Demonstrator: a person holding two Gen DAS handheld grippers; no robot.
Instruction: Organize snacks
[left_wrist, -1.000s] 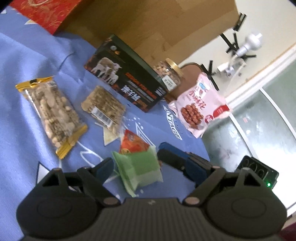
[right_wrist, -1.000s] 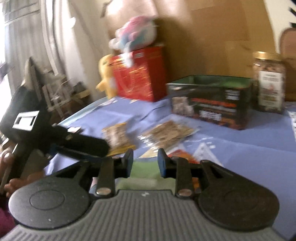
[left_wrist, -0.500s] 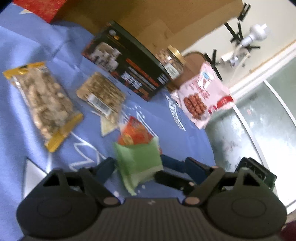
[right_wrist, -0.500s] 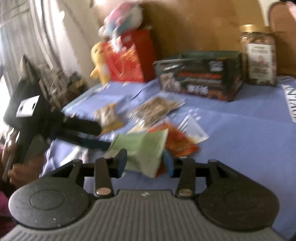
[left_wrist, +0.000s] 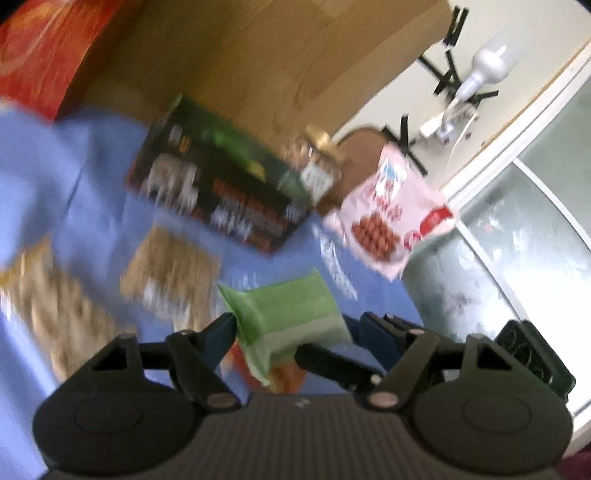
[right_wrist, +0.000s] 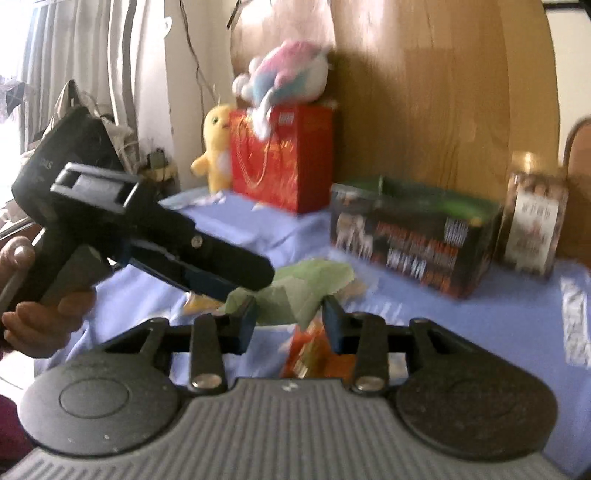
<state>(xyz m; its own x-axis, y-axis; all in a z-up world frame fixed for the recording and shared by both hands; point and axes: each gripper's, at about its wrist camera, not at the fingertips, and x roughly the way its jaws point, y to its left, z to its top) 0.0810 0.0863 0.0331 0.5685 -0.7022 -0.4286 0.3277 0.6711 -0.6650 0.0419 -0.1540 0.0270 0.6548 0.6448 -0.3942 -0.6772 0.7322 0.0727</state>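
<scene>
A green snack packet (left_wrist: 291, 314) hangs in the air above the blue cloth, between the fingers of both grippers. My left gripper (left_wrist: 295, 332) stands around it in the left wrist view; its right finger cannot be told apart from the other gripper. My right gripper (right_wrist: 290, 317) has its blue pads close on the packet (right_wrist: 295, 291). The left gripper (right_wrist: 207, 273) reaches in from the left and touches the packet. An orange packet (right_wrist: 314, 354) lies on the cloth below. The open dark box (right_wrist: 410, 232) stands behind.
A nut jar (right_wrist: 532, 225) stands right of the box. A red gift bag (right_wrist: 284, 155) with plush toys sits at the back left. A pink peanut bag (left_wrist: 391, 218), a nut bar pack (left_wrist: 170, 269) and a yellow-edged nut bag (left_wrist: 55, 306) lie on the blue cloth (right_wrist: 480, 317).
The green packet has been lifted off the cloth, uncovering the orange packet. Both grippers have risen with it and the right gripper's fingers have closed in on it.
</scene>
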